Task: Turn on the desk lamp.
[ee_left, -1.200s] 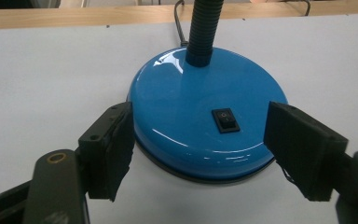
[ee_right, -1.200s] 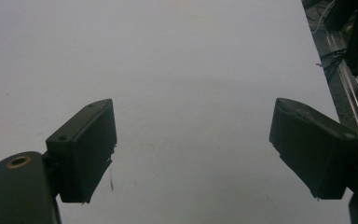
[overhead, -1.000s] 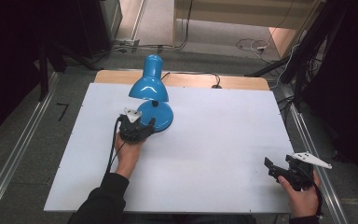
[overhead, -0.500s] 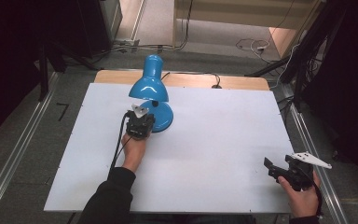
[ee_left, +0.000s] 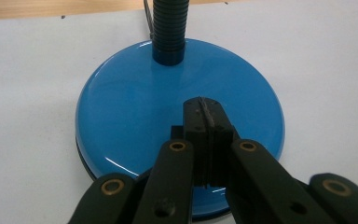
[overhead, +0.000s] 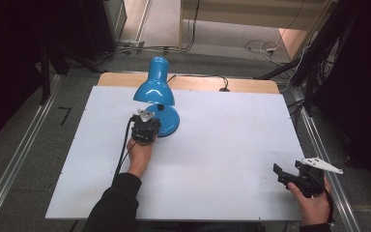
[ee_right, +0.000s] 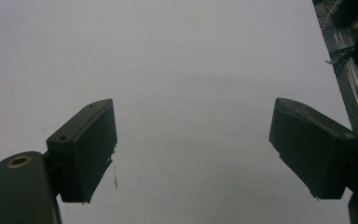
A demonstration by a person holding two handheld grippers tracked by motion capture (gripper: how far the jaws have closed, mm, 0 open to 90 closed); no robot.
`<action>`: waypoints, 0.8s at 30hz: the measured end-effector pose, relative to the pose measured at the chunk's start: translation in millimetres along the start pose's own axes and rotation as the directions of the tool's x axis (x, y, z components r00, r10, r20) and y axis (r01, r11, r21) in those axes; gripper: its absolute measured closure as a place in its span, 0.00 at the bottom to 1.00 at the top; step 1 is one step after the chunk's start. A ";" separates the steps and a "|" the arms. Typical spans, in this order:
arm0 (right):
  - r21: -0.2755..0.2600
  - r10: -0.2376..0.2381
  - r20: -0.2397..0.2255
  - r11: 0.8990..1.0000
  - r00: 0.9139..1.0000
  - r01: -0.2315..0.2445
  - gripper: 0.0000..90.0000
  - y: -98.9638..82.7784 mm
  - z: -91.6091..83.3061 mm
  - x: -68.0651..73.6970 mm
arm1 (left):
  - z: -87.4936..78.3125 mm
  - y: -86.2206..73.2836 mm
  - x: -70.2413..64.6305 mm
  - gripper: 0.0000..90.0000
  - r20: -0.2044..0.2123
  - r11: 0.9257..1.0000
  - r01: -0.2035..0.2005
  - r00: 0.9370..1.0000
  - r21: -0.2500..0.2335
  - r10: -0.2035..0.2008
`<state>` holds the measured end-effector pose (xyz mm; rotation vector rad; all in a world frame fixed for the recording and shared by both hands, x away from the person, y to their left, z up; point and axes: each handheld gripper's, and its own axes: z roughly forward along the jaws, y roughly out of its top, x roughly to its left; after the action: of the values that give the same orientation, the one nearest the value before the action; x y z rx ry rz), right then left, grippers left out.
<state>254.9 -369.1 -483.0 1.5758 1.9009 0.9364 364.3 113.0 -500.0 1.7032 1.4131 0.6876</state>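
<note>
A blue desk lamp (overhead: 155, 89) stands at the back left of the white table (overhead: 222, 135), its shade hanging over its round base (overhead: 170, 122). My left gripper (overhead: 149, 125) is at the near left edge of that base. In the left gripper view its jaws are pressed together, and their tips (ee_left: 205, 111) rest over the glossy blue base (ee_left: 130, 107), just short of the ribbed neck (ee_left: 168, 28). Nothing shows between them. My right gripper (overhead: 278, 175) is held at the front right corner, and its jaws (ee_right: 193, 144) stand wide open over the bare white surface.
A black cable (overhead: 123, 145) trails from the left gripper along the forearm. The lamp's cord (overhead: 198, 77) runs over the wooden strip at the table's back edge. Metal rails (overhead: 14, 164) flank the table on both sides.
My left hand has turned and shifted slightly forward and to the right, bringing its gripper onto the lamp base. The right gripper has stayed put.
</note>
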 end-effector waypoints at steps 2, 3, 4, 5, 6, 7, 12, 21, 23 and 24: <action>0.000 0.001 -0.001 1.000 1.000 -0.001 0.15 0.0 0.0 -0.1 | 0.7 -0.2 0.2 1.00 0.003 1.000 0.006 1.000 0.000 -0.006; 0.000 0.001 -0.001 1.000 1.000 -0.001 0.15 0.0 0.0 -0.1 | 1.1 -0.4 0.1 1.00 0.006 1.000 0.011 1.000 -0.001 -0.011; 0.000 0.001 -0.002 1.000 1.000 -0.001 0.15 0.0 -0.1 -0.1 | 1.5 -0.5 -0.1 1.00 0.008 1.000 0.014 1.000 -0.002 -0.014; -0.001 0.001 -0.002 1.000 1.000 -0.001 0.15 0.0 -0.2 -0.1 | 1.7 -0.7 -0.4 1.00 0.008 1.000 0.015 1.000 -0.004 -0.015; -0.002 0.003 -0.003 1.000 1.000 -0.003 0.15 -0.1 -0.2 -0.2 | 1.8 -0.7 -0.5 1.00 0.010 1.000 0.015 1.000 -0.004 -0.015; -0.002 0.003 -0.004 1.000 1.000 -0.003 0.15 -0.1 -0.2 -0.3 | 1.9 -0.7 -0.8 1.00 0.009 1.000 0.014 1.000 -0.003 -0.014; 0.000 0.002 -0.005 1.000 1.000 -0.002 0.15 -0.1 0.1 -0.3 | 1.8 -0.8 -1.0 1.00 0.005 1.000 0.009 1.000 0.001 -0.009; 0.000 0.001 -0.003 1.000 1.000 -0.001 0.15 -0.2 0.0 -0.5 | 1.5 -1.1 -1.7 1.00 0.004 1.000 0.014 1.000 -0.002 -0.014; 0.001 0.002 -0.003 1.000 1.000 -0.002 0.15 -0.3 -0.2 -0.3 | 1.3 -1.1 -2.1 1.00 0.000 1.000 0.008 1.000 -0.001 -0.008; 0.001 0.004 -0.004 1.000 1.000 -0.004 0.15 -0.3 -0.4 -0.2 | 1.2 -1.2 -2.0 1.00 0.000 1.000 0.009 1.000 -0.001 -0.009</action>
<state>254.5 -369.5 -483.0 1.5801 1.9017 0.9408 364.2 110.8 -501.5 1.6948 1.4195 0.6832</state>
